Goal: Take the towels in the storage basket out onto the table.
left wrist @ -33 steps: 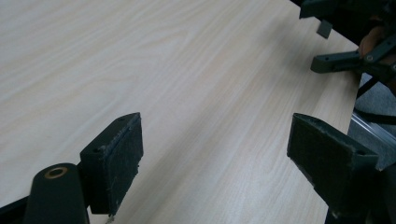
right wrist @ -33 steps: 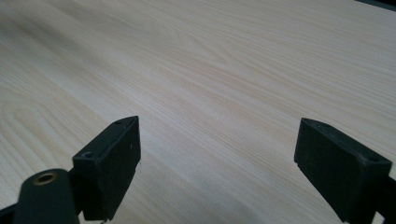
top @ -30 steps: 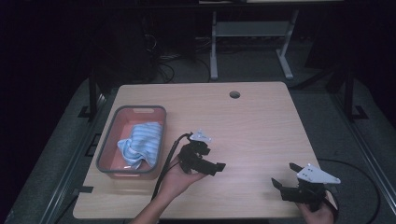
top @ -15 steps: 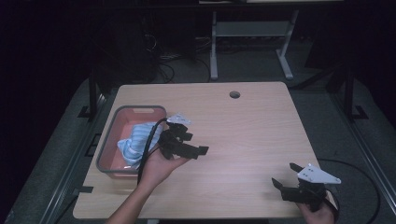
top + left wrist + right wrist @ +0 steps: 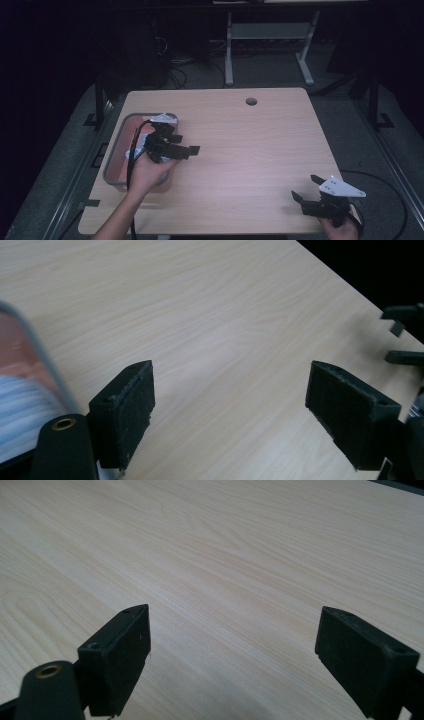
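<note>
My left gripper (image 5: 189, 143) hovers over the right rim of a grey-rimmed pinkish bin (image 5: 114, 159) at the table's left, jaws pointing right over the wood. In the left gripper view the left gripper (image 5: 230, 405) is open with nothing between the pads, and the bin's rim (image 5: 35, 345) curves at the left. A blue-and-white striped cloth (image 5: 20, 410) lies inside, blurred. My right gripper (image 5: 306, 187) rests near the front right corner of the table. In the right gripper view the right gripper (image 5: 232, 650) is open over bare wood.
The light wooden table (image 5: 250, 150) has a round cable hole (image 5: 251, 101) near its far edge. The right gripper's jaws (image 5: 405, 335) appear far off in the left gripper view. Dark floor, cables and a metal stand (image 5: 267, 35) lie beyond the table.
My left gripper has moved left and away from me, from the table's middle front to above the bin's right rim. The right gripper has stayed put.
</note>
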The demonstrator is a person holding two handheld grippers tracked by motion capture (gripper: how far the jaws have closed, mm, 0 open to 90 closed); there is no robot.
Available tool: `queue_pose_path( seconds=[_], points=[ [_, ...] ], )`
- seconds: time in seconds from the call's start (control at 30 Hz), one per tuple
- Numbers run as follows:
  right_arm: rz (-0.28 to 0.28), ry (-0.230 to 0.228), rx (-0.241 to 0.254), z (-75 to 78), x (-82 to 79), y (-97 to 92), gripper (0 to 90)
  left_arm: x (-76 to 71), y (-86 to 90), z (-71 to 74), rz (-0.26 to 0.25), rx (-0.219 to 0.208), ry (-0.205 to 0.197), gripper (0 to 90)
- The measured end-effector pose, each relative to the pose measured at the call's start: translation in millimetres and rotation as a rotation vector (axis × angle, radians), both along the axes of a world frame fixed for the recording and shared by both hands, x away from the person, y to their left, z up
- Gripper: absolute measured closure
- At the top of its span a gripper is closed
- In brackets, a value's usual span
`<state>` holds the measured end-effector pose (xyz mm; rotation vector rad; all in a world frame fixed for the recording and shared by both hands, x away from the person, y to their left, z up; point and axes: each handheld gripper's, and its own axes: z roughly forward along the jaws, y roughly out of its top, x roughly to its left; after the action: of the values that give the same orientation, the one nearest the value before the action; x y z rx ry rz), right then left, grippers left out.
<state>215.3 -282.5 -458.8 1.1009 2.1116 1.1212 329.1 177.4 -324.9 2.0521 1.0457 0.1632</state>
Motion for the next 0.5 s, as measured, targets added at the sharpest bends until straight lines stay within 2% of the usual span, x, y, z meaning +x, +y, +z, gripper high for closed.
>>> queue_pose_path(
  seconds=[0.17, 0.23, 0.27, 0.5],
  points=[
    [-0.001, -0.001, -0.002, 0.5, -0.7, 0.3, 14.1, 3.2, 20.6, -1.6, 0.064, 0.025, 0.001, 19.4],
    [-0.003, 0.0, 0.001, 0.7, -1.1, -0.1, 14.1, 3.2, 33.5, -1.5, 0.124, 0.016, -0.003, 19.0],
    [-0.003, 0.0, 0.001, 0.7, -1.1, -0.1, 14.1, 3.2, 33.5, -1.5, 0.124, 0.016, -0.003, 19.3],
    [-0.002, 0.005, 0.003, 0.3, -0.9, 0.2, 14.1, 6.0, 64.5, -4.9, 0.215, 0.036, 0.018, 20.1]
  ],
)
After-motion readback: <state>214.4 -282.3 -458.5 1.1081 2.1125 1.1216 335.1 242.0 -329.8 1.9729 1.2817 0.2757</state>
